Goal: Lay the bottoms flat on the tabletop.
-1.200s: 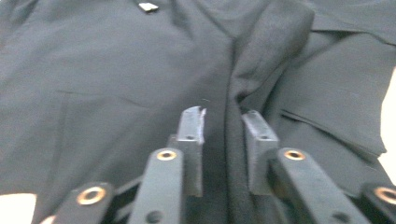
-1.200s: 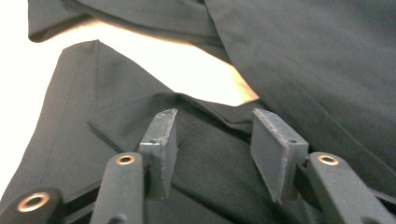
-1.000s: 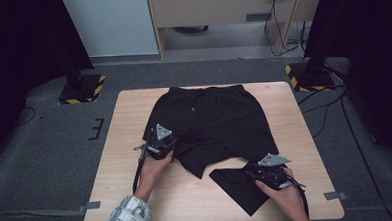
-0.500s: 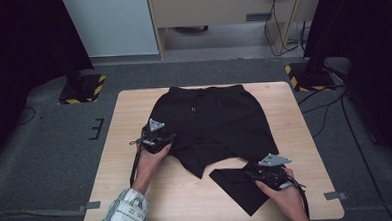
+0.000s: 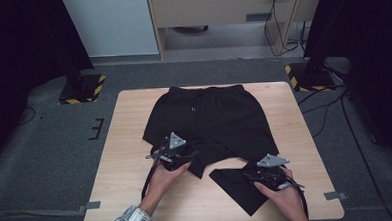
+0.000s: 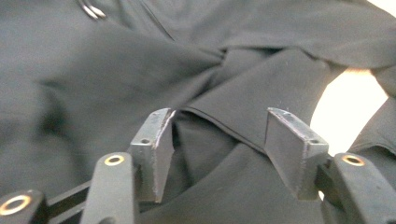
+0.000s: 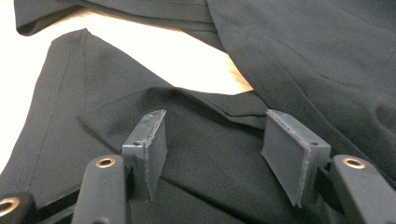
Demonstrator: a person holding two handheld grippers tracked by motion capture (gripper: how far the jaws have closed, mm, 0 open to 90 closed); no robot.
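Observation:
Black shorts (image 5: 209,120) lie on the wooden table (image 5: 130,143), waistband at the far side. The left leg is bunched into folds (image 6: 224,84). The right leg ends in a folded flap (image 5: 235,186) near the front edge. My left gripper (image 5: 175,151) (image 6: 219,116) hovers low over the bunched left leg. It is open, its jaws have just been opening, and cloth lies under the gap without being pinched. My right gripper (image 5: 254,175) (image 7: 217,119) rests over the flap. It is open as well, its jaws have just been opening, and a folded hem edge (image 7: 205,100) lies between the pads.
Bare tabletop (image 7: 154,51) shows between the two legs of the shorts. Grey carpet (image 5: 46,157) surrounds the table. Yellow-and-black stand bases (image 5: 83,88) sit at the far corners, with cables (image 5: 334,104) on the right. Tape tabs (image 5: 90,206) mark the front corners.
The left gripper went toward the far side and then drew back toward the person and to the right, letting go of the cloth. The right hand stayed put. Both sets of jaws stand wider.

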